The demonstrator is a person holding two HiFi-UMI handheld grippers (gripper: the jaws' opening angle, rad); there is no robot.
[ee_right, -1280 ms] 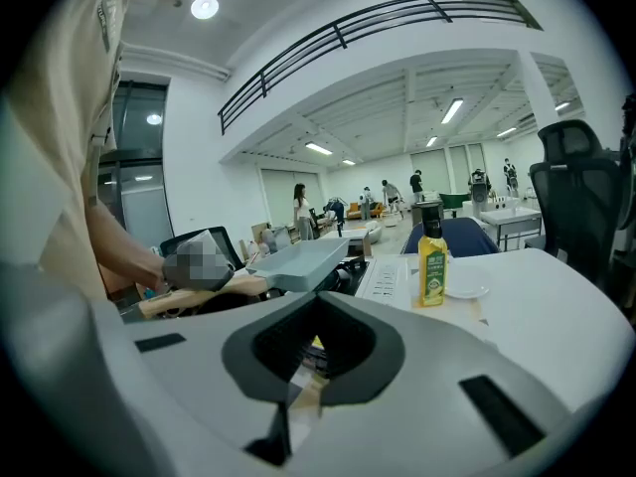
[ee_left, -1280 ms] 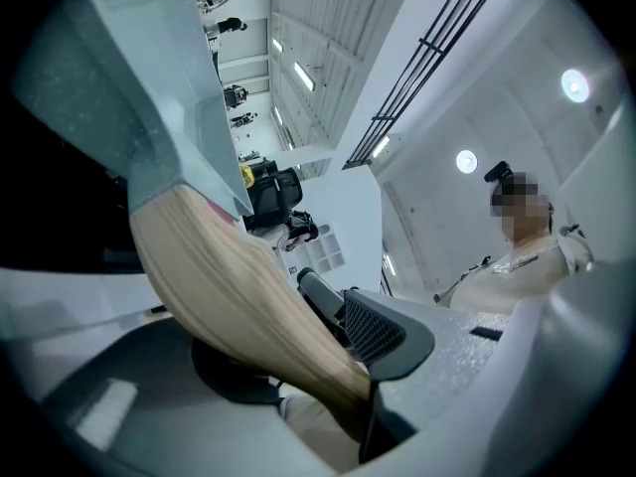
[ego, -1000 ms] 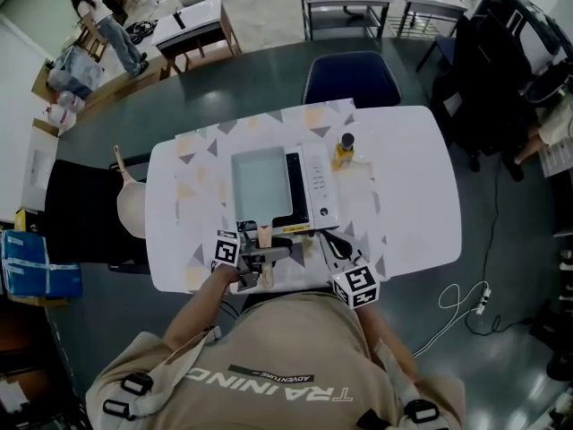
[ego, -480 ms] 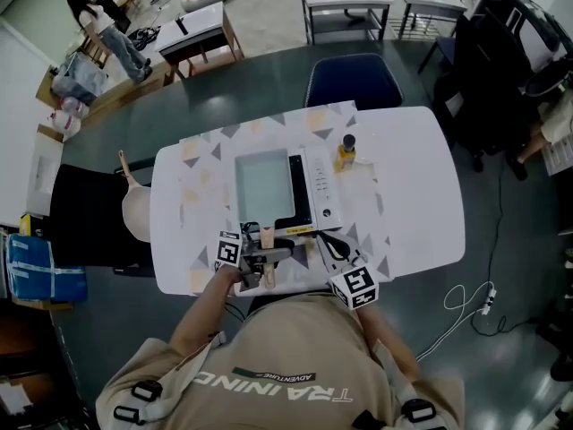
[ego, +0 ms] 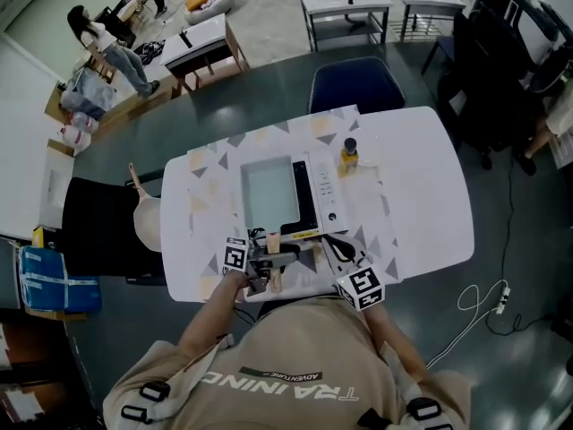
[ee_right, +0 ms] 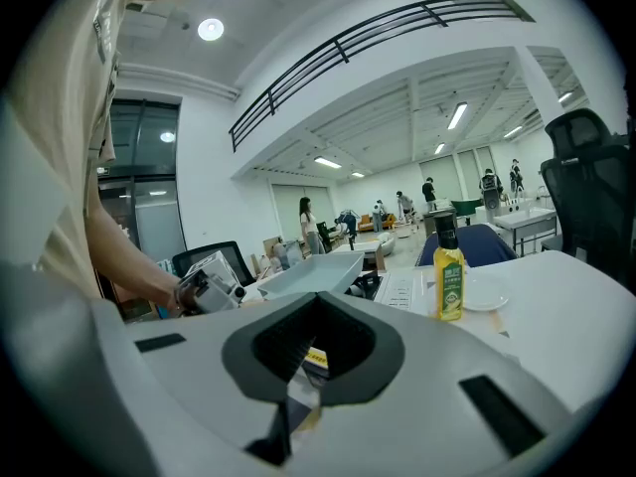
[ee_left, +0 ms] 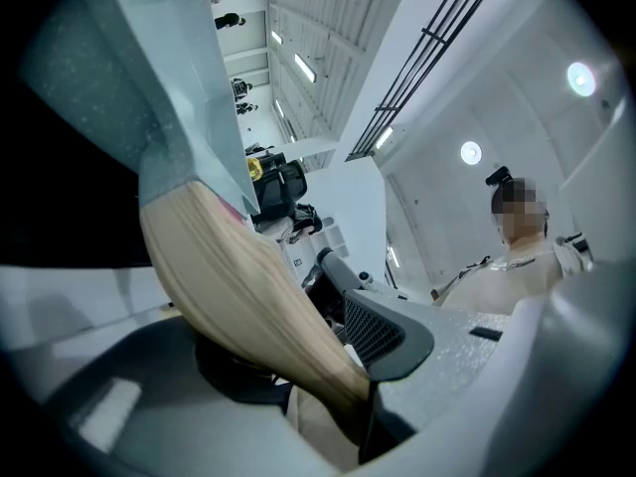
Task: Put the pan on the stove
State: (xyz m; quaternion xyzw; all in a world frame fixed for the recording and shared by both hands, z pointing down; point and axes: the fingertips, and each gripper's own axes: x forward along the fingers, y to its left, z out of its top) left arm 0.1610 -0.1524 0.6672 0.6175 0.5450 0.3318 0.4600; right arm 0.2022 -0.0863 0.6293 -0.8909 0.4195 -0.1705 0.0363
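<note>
Wooden handle (ee_left: pixel 248 296): clamped between the jaws of the left gripper (ee_left: pixel 343 386), close to the handle's free end. From there it runs diagonally up to the pan's grey-green wall.
Right gripper (ee_right: pixel 298 366): jaws together with nothing between them. It is held just right of the handle, over the near edge of the table (ego: pixel 421 195).
Pan (ego: pixel 270 193): rectangular and pale grey-green. It covers most of the black glass of the stove (ego: pixel 306 200), handle towards the person. Whether it lies flat cannot be told.
Change: against a second ago, pan and stove line up the same and the left grip is unchanged. Only the head camera's framing has drifted.
Meaning: placement looks all but finished, with only the release left.
Writing: the shirt (ego: pixel 277 379) reads "TRAINING" and "ADVENTURE", upside down. The stove's yellow label (ego: pixel 303 234) and the oil bottle (ego: pixel 349 157) label are unreadable.
</note>
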